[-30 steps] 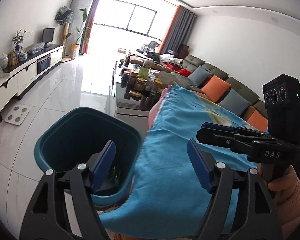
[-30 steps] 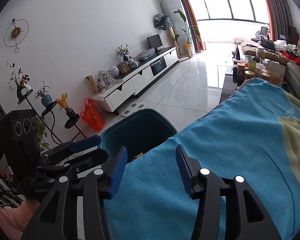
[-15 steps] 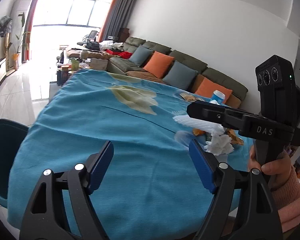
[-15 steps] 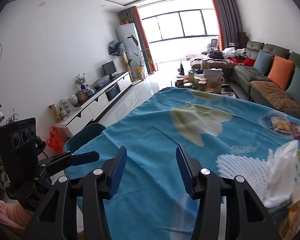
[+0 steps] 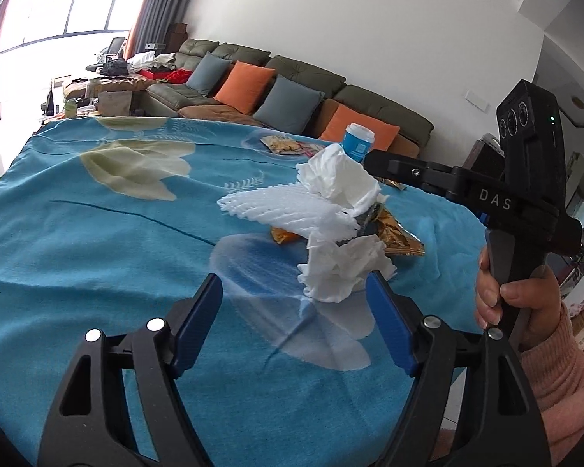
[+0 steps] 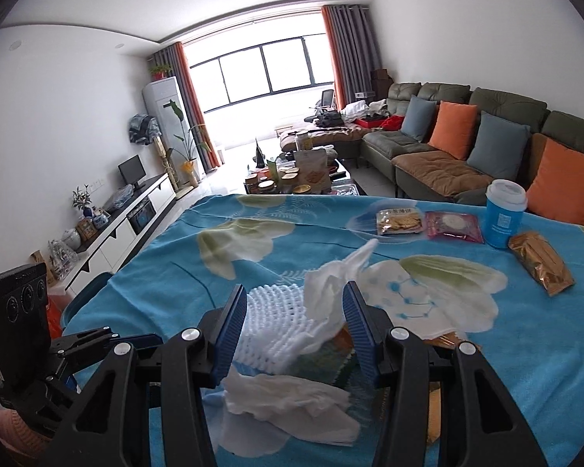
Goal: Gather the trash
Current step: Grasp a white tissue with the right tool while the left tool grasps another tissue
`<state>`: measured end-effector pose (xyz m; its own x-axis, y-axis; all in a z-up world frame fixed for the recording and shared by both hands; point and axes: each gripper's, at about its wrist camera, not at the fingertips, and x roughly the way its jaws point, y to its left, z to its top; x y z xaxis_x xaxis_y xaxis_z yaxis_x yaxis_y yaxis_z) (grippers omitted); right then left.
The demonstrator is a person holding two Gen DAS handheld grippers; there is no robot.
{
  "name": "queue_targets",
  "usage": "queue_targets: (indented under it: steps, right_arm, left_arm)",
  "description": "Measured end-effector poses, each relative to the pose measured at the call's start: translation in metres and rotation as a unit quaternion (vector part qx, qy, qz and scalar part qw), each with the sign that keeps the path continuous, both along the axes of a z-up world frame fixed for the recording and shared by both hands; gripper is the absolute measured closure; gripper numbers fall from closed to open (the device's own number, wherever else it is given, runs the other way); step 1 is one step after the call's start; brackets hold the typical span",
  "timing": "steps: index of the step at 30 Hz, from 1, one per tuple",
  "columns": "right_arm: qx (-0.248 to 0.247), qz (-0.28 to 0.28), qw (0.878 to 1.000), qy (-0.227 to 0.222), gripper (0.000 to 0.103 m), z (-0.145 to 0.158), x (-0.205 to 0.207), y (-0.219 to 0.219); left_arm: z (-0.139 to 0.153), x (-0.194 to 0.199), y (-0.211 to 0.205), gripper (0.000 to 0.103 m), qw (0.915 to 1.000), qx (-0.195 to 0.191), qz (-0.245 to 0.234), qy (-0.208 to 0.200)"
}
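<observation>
On the table covered by a blue floral cloth lies a small heap of trash: two crumpled white tissues, one white foam fruit net and, under them, crinkled snack wrappers whose number cannot be told. The upper tissue stands up on the net, and the lower tissue lies flat on the cloth just in front of it. The right gripper hovers over this heap with its two blue pads spread; the net and the upper tissue sit between them, and neither pad visibly presses on them. The left gripper points at the same heap from the side, its jaws wide and just now narrowing a little, with only cloth between them; the lower tissue lies just beyond its right pad. In the left wrist view a hand in a pink sleeve holds the right gripper's handle. Farther back on the cloth are one blue cup with a white lid, one golden packet and two flat snack packs, one yellowish and one pink. Beyond the table's left edge shows one teal bin. On the sofa lie three orange cushions and two grey-blue ones.
</observation>
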<state>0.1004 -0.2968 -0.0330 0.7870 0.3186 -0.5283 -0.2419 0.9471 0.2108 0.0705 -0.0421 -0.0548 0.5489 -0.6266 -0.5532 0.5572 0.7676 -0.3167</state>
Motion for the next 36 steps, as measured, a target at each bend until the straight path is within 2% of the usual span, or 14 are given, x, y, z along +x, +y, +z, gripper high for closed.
queue_targets:
  steps: [5, 11, 15, 21, 23, 25, 36]
  right_arm:
    - [0.004, -0.012, 1.000, 0.015, 0.054, -0.013, 0.009, -0.007]
    - [0.001, -0.012, 1.000, 0.020, 0.054, -0.019, 0.012, -0.007]
    - [0.006, -0.013, 1.000, 0.025, 0.055, -0.022, 0.015, -0.009]
    - [0.015, -0.014, 0.999, 0.031, 0.069, -0.024, 0.017, -0.011]
    - [0.018, -0.014, 0.999, 0.033, 0.081, -0.025, 0.017, -0.013]
    - [0.021, -0.016, 0.999, 0.034, 0.088, -0.025, 0.016, -0.015]
    - [0.041, -0.018, 0.999, 0.020, 0.099, -0.015, 0.009, -0.025]
  left_arm:
    - [-0.003, 0.006, -0.020, 0.032, 0.9998, 0.009, -0.017, 0.008]
    - [-0.014, 0.024, -0.034, 0.038, 0.9987, 0.018, -0.021, 0.043]
    - [-0.021, 0.030, -0.040, 0.053, 0.9973, 0.020, -0.031, 0.064]
    - [-0.025, 0.035, -0.047, 0.075, 0.9958, 0.013, -0.048, 0.077]
    - [-0.026, 0.036, -0.048, 0.081, 0.9955, 0.015, -0.050, 0.079]
    - [-0.027, 0.036, -0.049, 0.092, 0.9954, 0.013, -0.054, 0.079]
    - [-0.017, 0.027, -0.038, 0.099, 0.9969, 0.002, -0.054, 0.058]
